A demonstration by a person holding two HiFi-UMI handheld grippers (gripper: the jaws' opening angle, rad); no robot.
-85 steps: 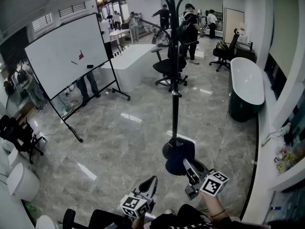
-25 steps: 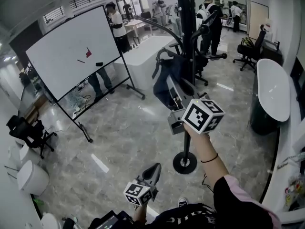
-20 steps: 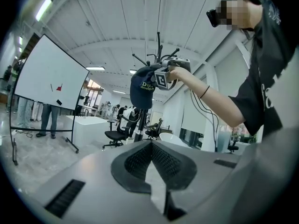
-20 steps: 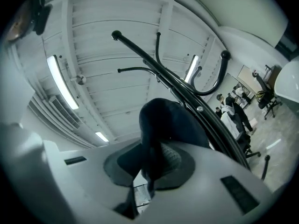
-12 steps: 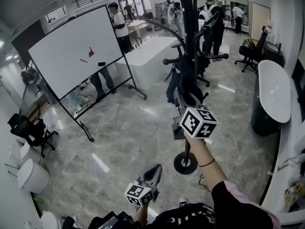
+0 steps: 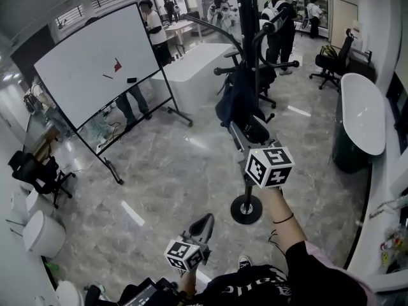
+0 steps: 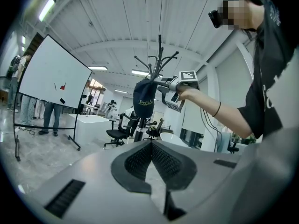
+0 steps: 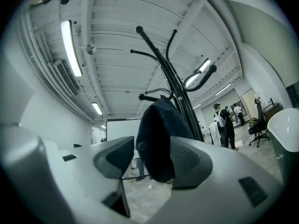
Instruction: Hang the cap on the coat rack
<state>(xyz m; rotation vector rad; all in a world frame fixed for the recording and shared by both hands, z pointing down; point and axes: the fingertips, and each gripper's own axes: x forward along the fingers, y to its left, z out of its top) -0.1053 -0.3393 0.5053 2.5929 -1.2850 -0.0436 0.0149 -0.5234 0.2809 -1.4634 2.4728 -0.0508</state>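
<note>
The dark navy cap (image 6: 237,101) hangs against the black coat rack's pole (image 6: 250,37), caught on a short hook arm (image 8: 148,97). My right gripper (image 6: 246,129) is raised to it from below. Its jaws are opening, and the cap's (image 8: 158,139) lower part still lies between the pads without being pinched. From the left gripper view, the cap (image 7: 143,101) shows pale lettering and the right gripper (image 7: 164,85) is beside it. My left gripper (image 6: 203,223) stays low near my body, jaws shut with nothing in them.
The rack's round base (image 6: 246,210) stands on the marble floor just ahead. A wheeled whiteboard (image 6: 95,62) is at left, a white table (image 6: 197,69) and office chairs (image 6: 331,62) behind, and a white tub-shaped unit (image 6: 363,113) at right. People (image 6: 280,18) stand at the back.
The right gripper brought the cap in against the rack pole and then dropped slightly; its jaws have spread off the cap. The left gripper has stayed where it was.
</note>
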